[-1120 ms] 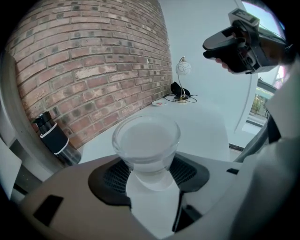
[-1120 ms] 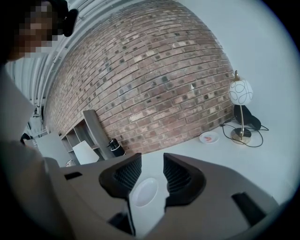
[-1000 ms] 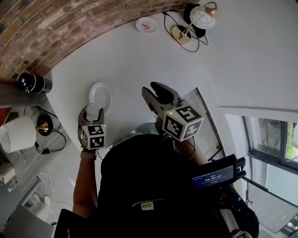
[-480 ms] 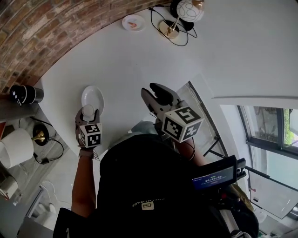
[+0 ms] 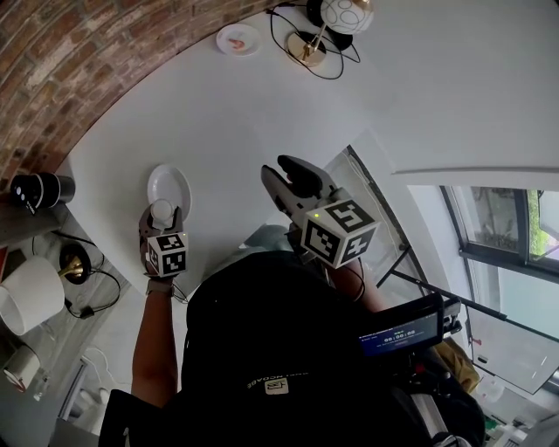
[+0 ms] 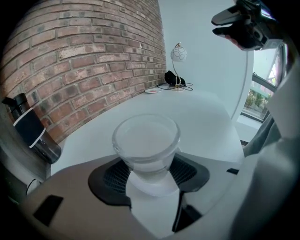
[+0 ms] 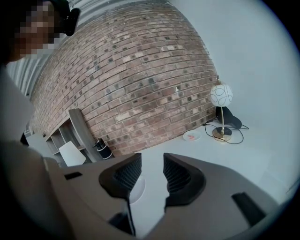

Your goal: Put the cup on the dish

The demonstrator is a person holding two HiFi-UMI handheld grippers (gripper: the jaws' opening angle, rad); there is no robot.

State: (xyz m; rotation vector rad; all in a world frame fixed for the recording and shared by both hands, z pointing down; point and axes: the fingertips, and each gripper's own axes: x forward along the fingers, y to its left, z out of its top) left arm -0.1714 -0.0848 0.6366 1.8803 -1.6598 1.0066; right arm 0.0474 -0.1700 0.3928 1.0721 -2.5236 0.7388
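**Cup held at the rim of the dish**

Your left gripper (image 6: 150,174) clamps the clear cup (image 6: 146,139) upright between its pads. The cup is at the near rim of the white dish (image 5: 169,182) on the white table (image 5: 262,105). Further right, your right gripper (image 7: 147,176) is raised, jaws slightly apart, nothing between them.

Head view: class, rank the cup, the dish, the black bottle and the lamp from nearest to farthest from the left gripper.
1. Cup: held between the left gripper's jaws.
2. Dish: just ahead of it on the table.
3. Black bottle: off to the left, by the brick wall.
4. Lamp: at the table's far end, to the right.
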